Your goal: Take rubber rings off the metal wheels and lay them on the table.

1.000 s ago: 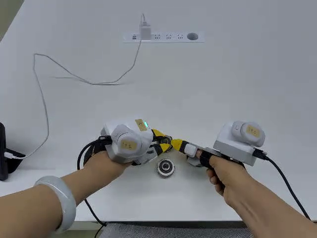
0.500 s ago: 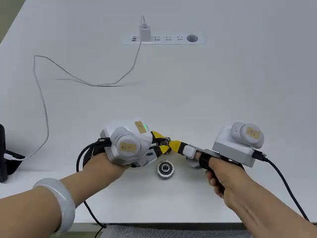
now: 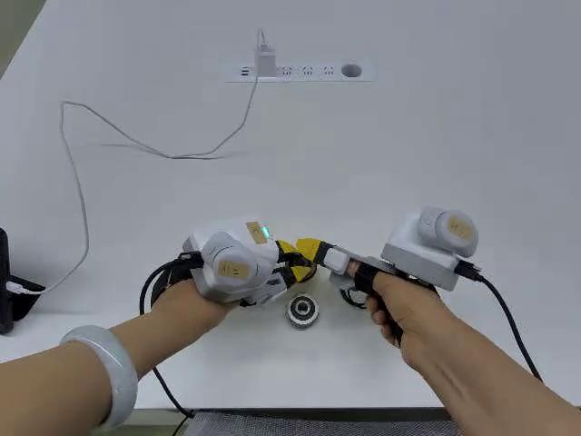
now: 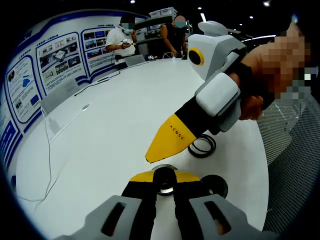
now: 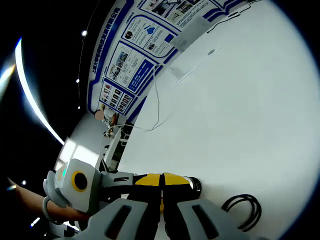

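A: Contact! Left tongs clamp a wheel between yellow tips.
B: Right tongs?
A: Jaws pressed together, tip close to that wheel.
B: Rings?
A: Black, lying on the table just beyond. A second wheel sits near them. Head view puts both tongs close together by the table's front edge.

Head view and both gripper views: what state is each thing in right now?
left gripper: shut on held wheel
right gripper: shut, tip beside that wheel
second wheel: lying on table, ungripped
rubber rings: off, lying on table
power strip: one charger plugged in
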